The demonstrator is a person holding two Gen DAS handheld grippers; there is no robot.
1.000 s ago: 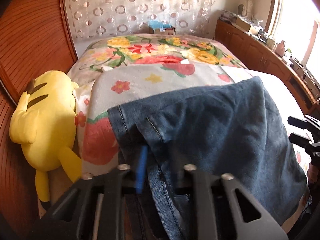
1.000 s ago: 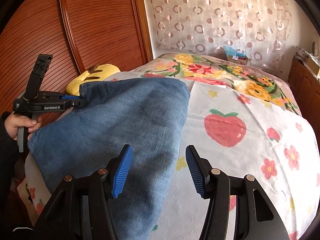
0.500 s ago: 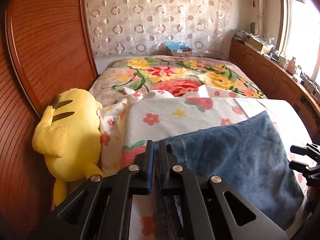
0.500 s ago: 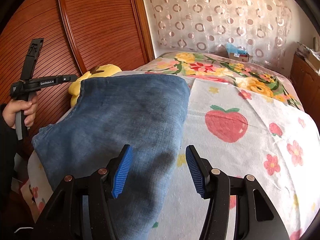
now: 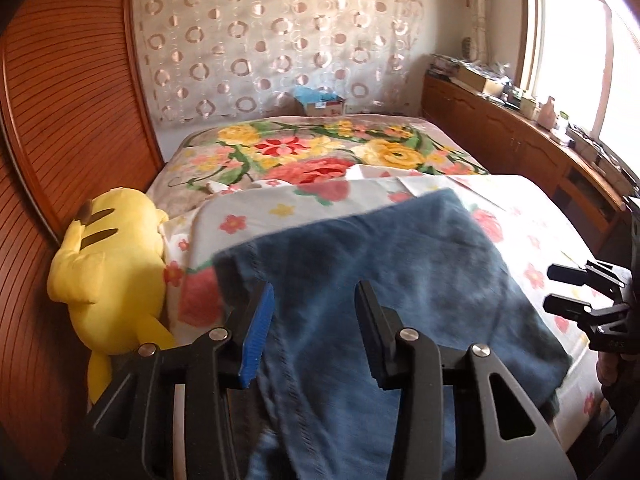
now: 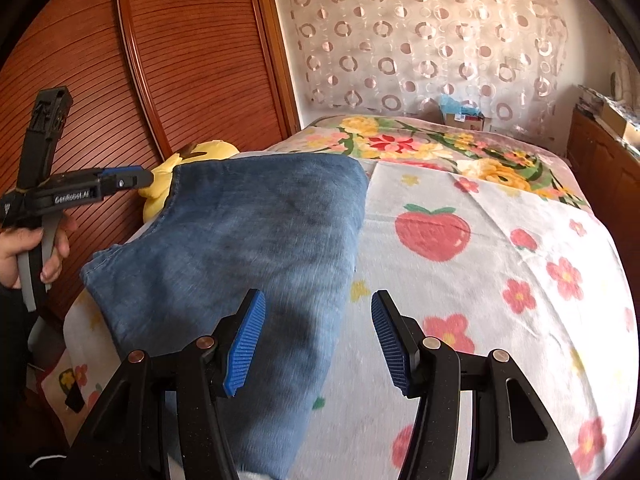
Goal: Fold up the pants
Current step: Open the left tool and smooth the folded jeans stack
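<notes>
Between the two blue-padded fingers of your left gripper [image 5: 308, 320] there is only air; its jaws stand wide apart above the near edge of the pants [image 5: 380, 280], whereas half a second ago they were pinched together at that edge, so you have let the denim go; your right gripper [image 6: 318, 332] is likewise spread and holds nothing, hovering over the pants' other end with the same gap as before. You have two grippers, both released, and one pair of pants: a single blue denim garment, folded over on itself, lying flat across the near part of the bed on the strawberry-and-flower blanket [image 6: 500, 280]; a second ago its left corner was lifted in your left gripper, and now it rests on the blanket. Beyond the pants one brighter floral cover [image 5: 320, 148] spreads over the far half of the bed; one yellow plush toy [image 5: 108, 268] lies against the wooden panel on the left, just beside the blanket; one small cardboard box [image 5: 320, 104] sits by the circle-patterned curtain [image 5: 280, 40].
</notes>
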